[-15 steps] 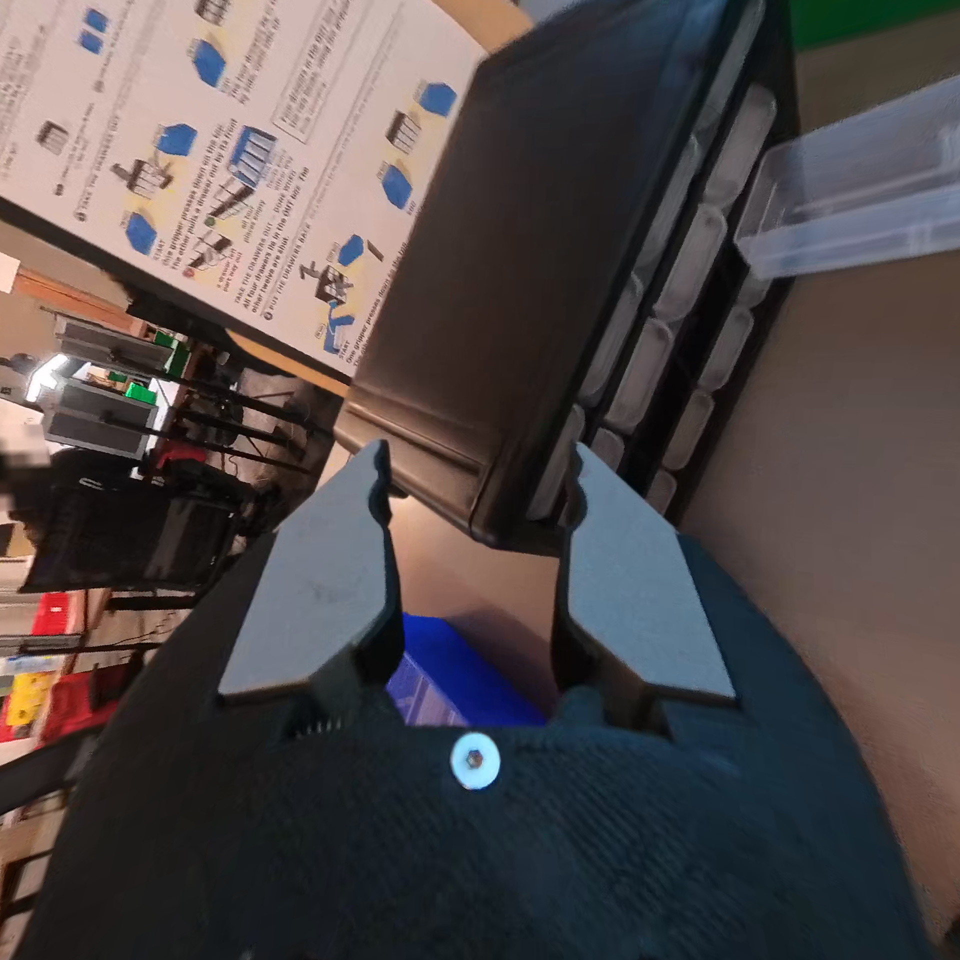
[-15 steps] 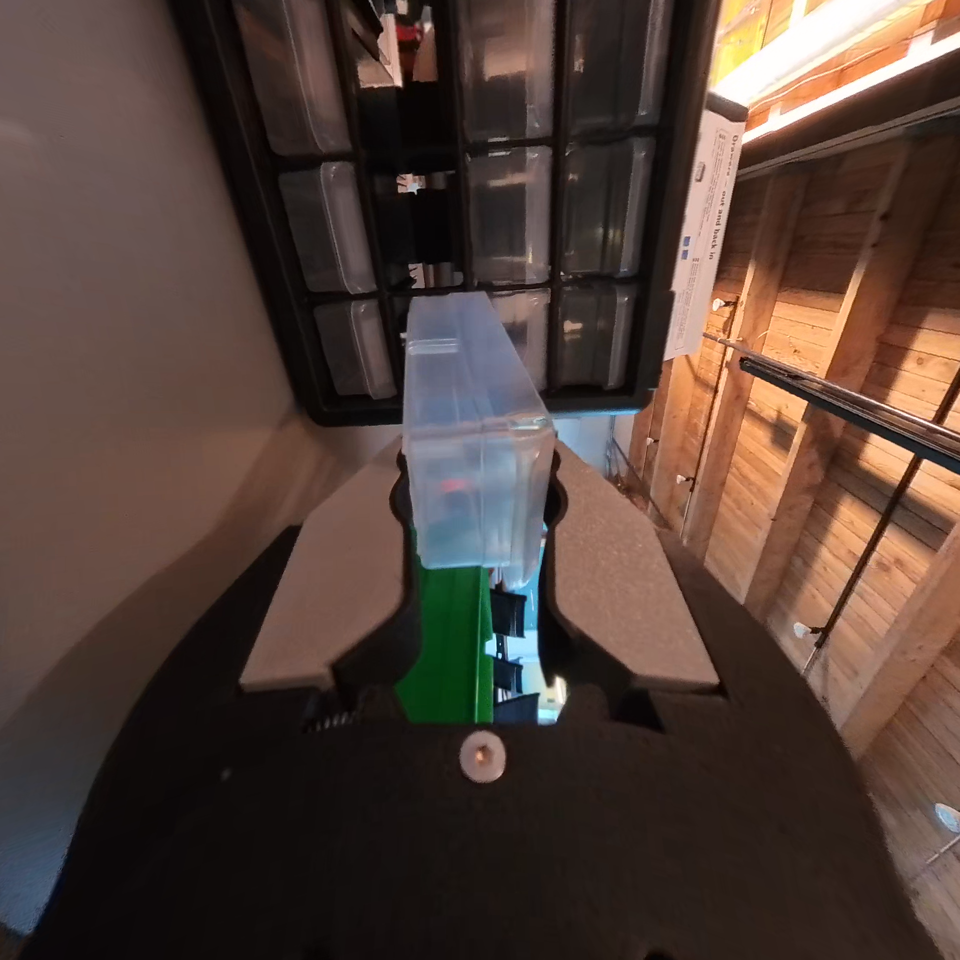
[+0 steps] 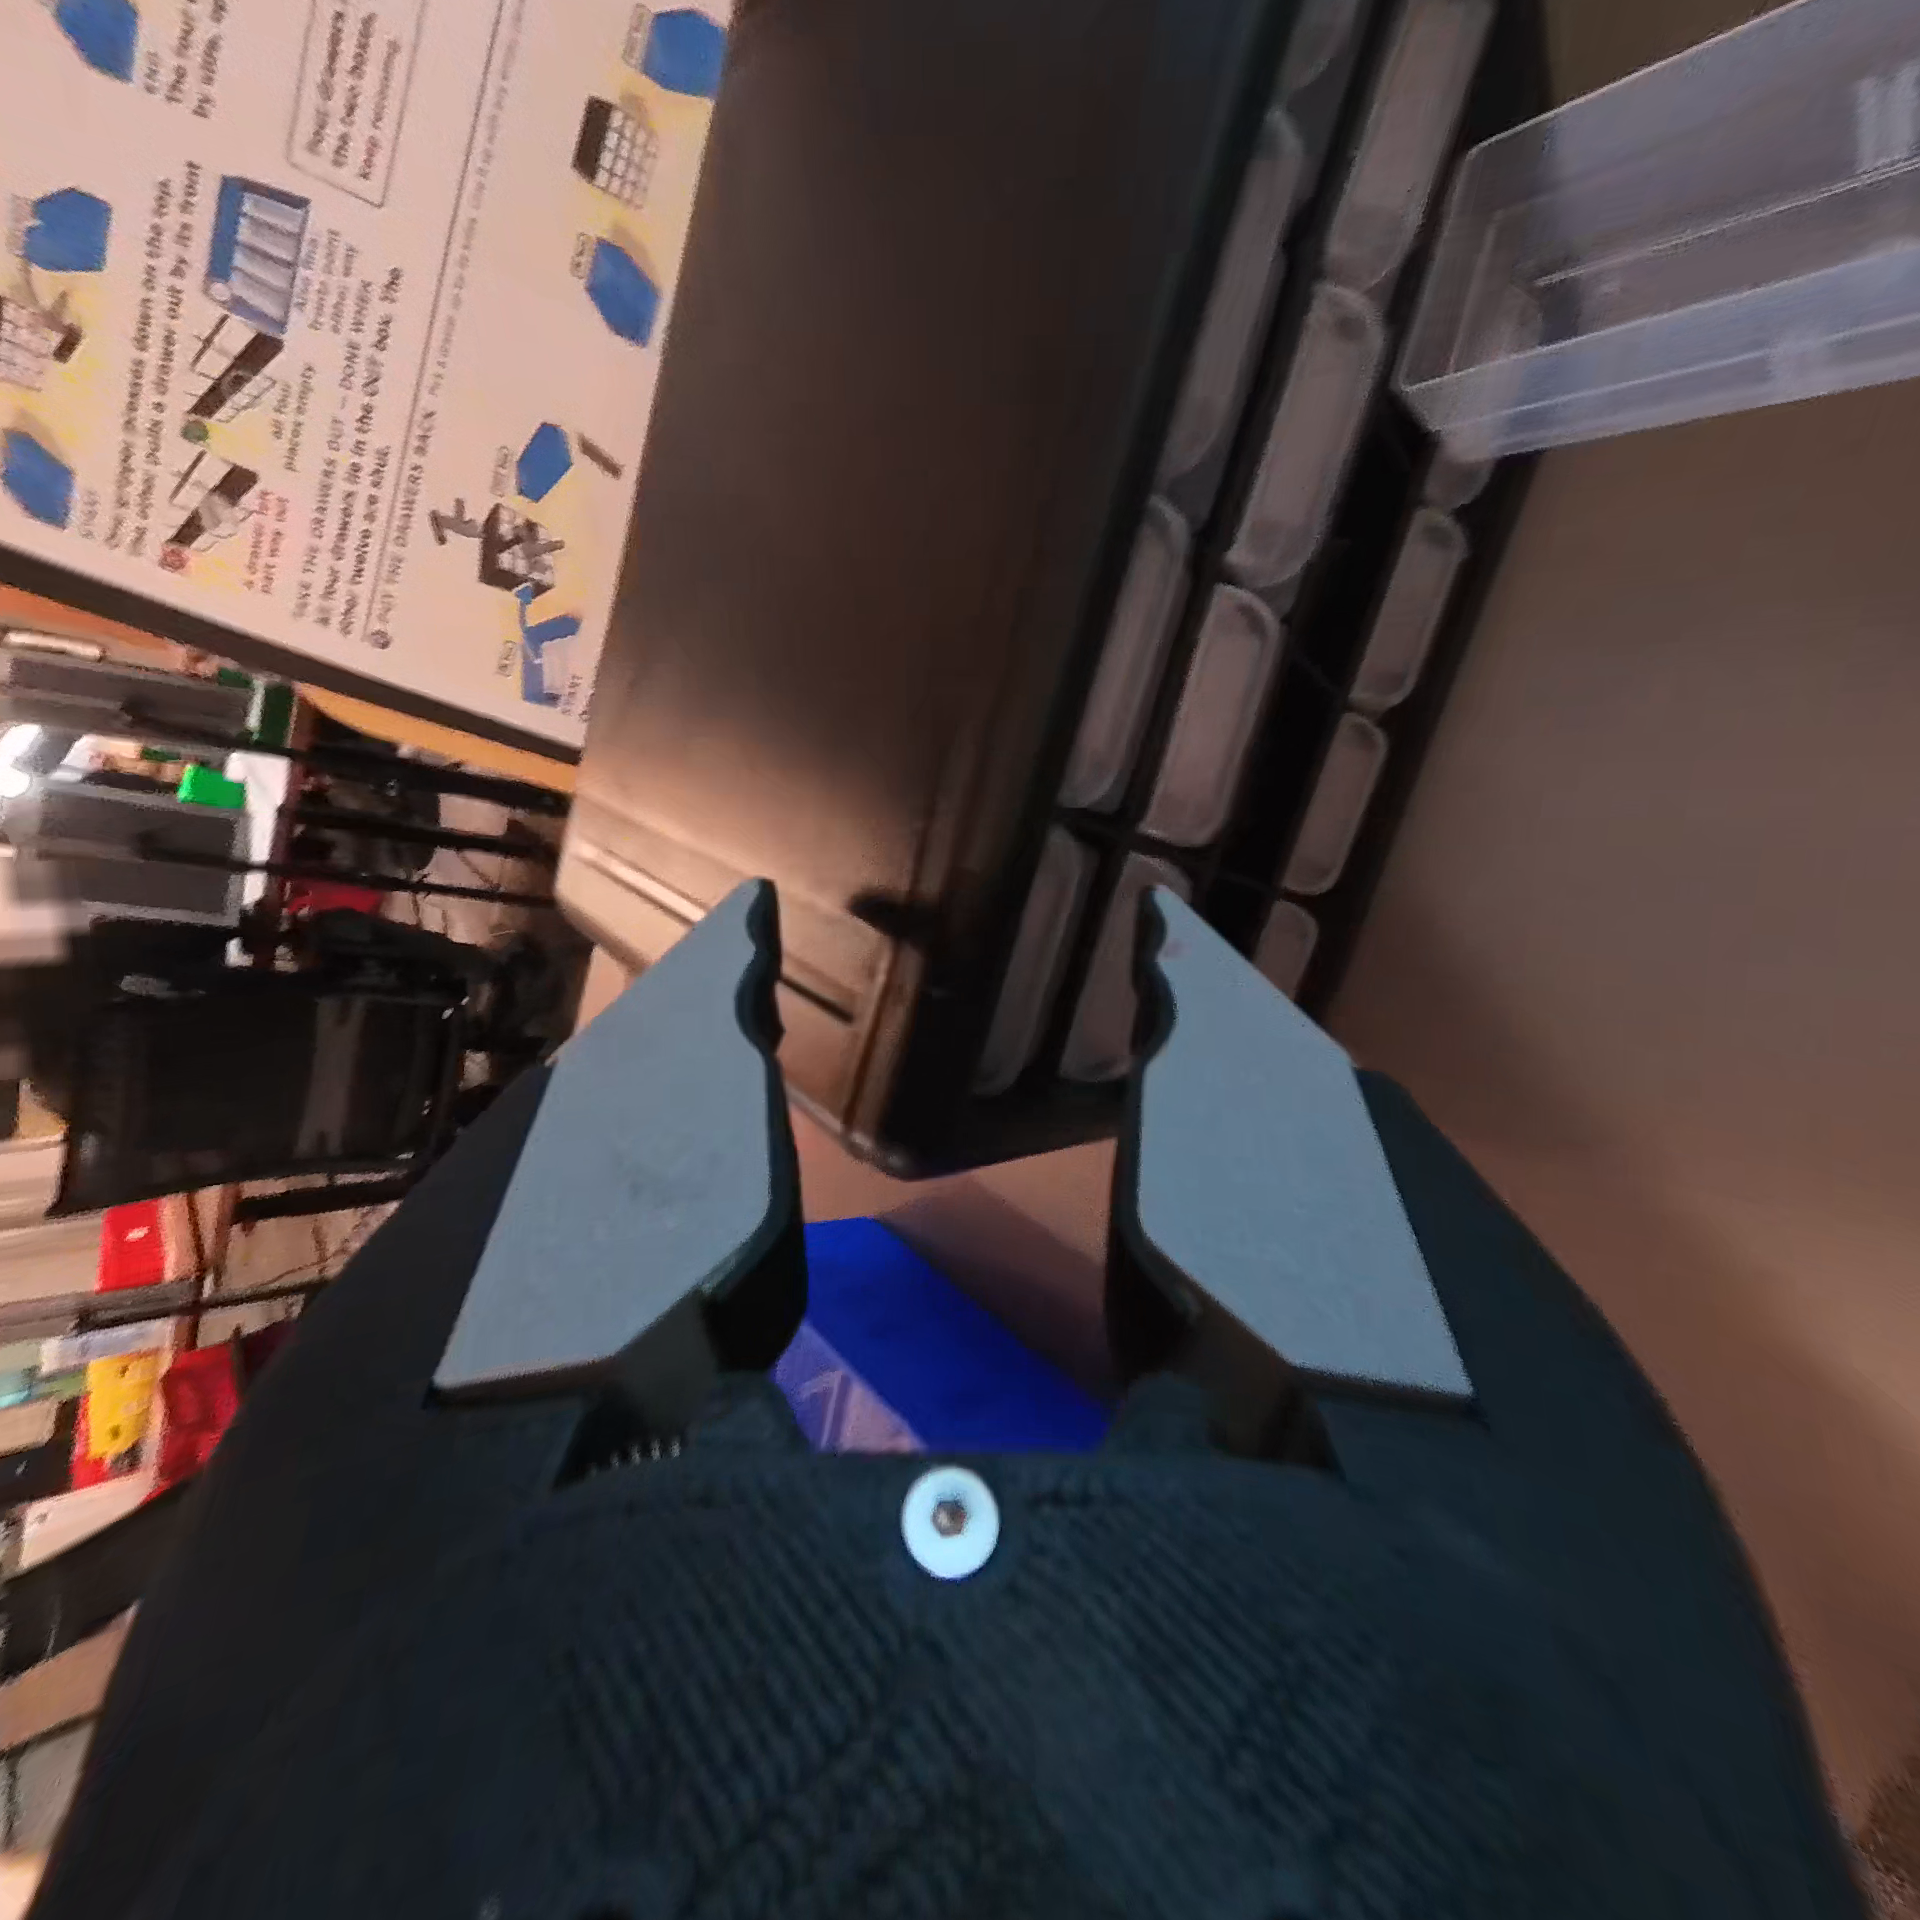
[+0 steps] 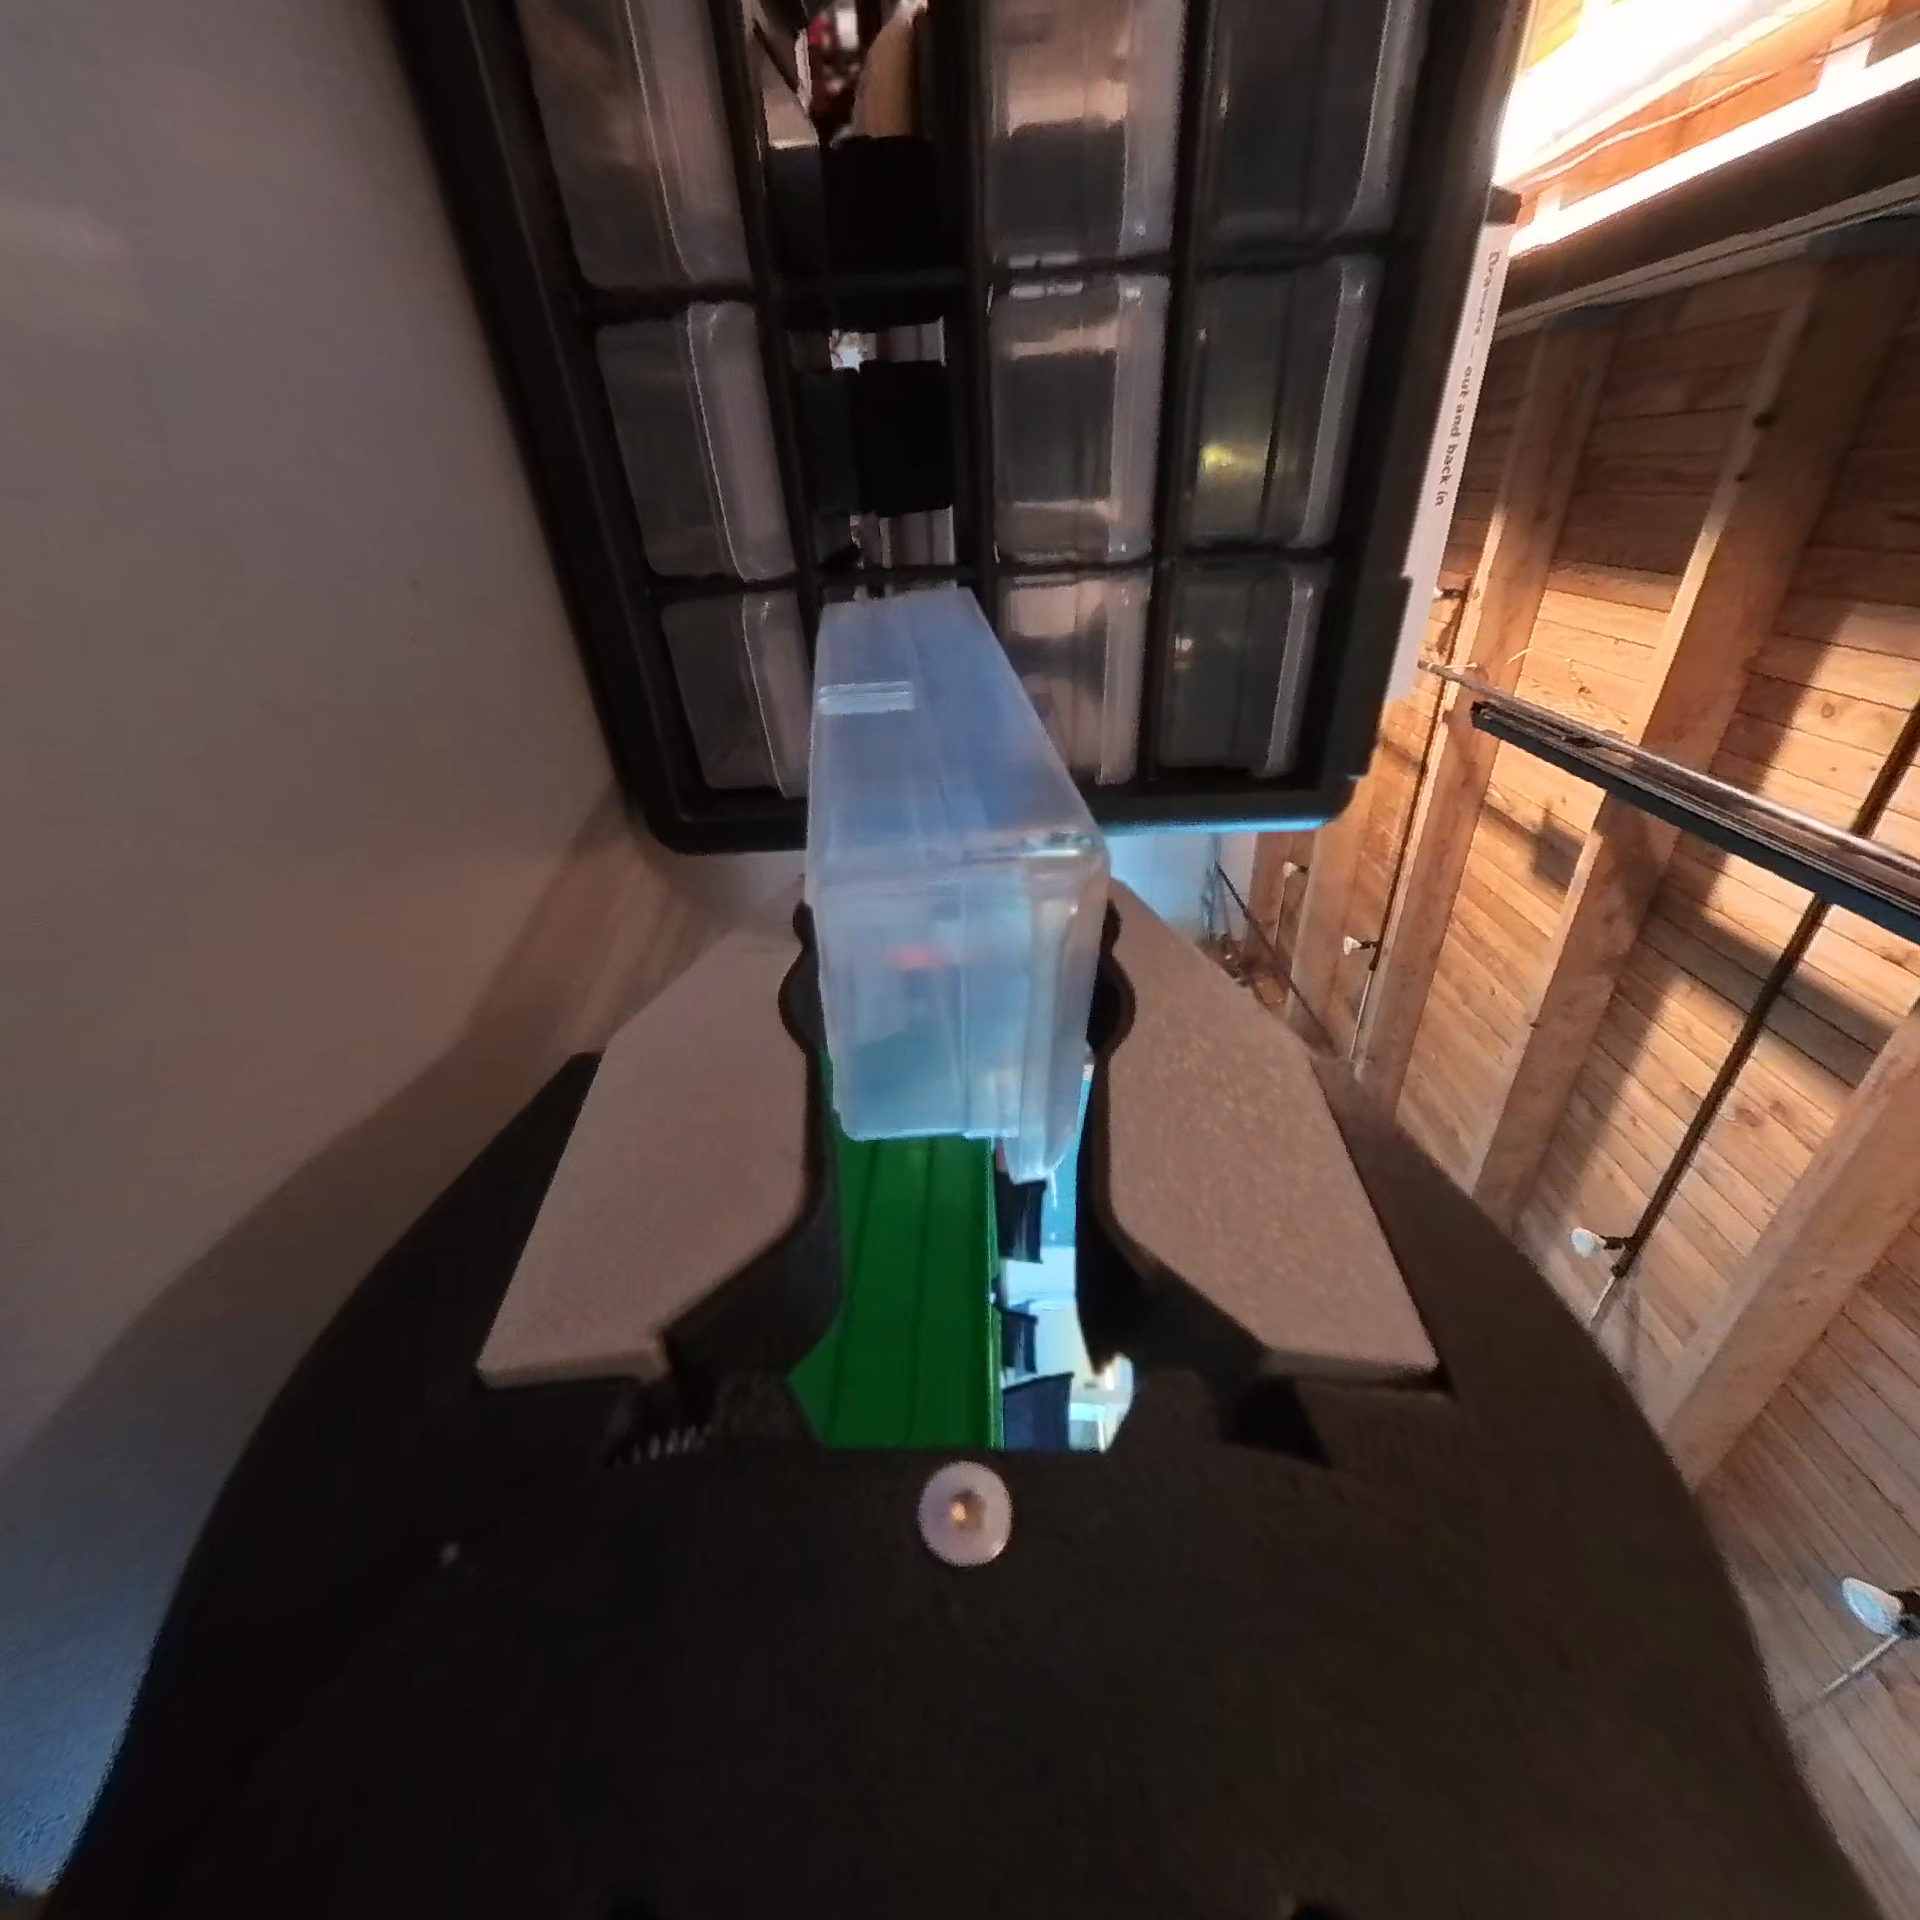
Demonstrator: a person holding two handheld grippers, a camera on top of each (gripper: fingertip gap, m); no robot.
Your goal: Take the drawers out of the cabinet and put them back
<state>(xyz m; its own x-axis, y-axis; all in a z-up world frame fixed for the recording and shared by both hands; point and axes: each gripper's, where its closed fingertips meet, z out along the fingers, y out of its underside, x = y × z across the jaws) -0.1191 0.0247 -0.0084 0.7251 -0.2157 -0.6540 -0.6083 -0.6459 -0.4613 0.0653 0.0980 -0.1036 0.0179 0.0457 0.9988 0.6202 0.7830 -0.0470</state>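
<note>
Your right gripper [image 4: 951, 997] pinches a clear drawer [image 4: 940, 883], partly inside the black cabinet [image 4: 1351, 520]; other drawers sit seated, contents unclear. Your left gripper [image 3: 956, 925] is spread, empty, beside the cabinet's corner.

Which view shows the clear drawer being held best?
The right wrist view: the clear drawer sits close, gripped in the right gripper before the cabinet. The left wrist view shows only its blurred far end.

— Where is the drawer [image 4: 951, 883]?
— Partly inside the cabinet [image 4: 1340, 727], in its slot at twelve o'clock from the right gripper [image 4: 951, 997].
— And the poster [image 3: 312, 312]?
— At ten o'clock, behind the cabinet.
</note>
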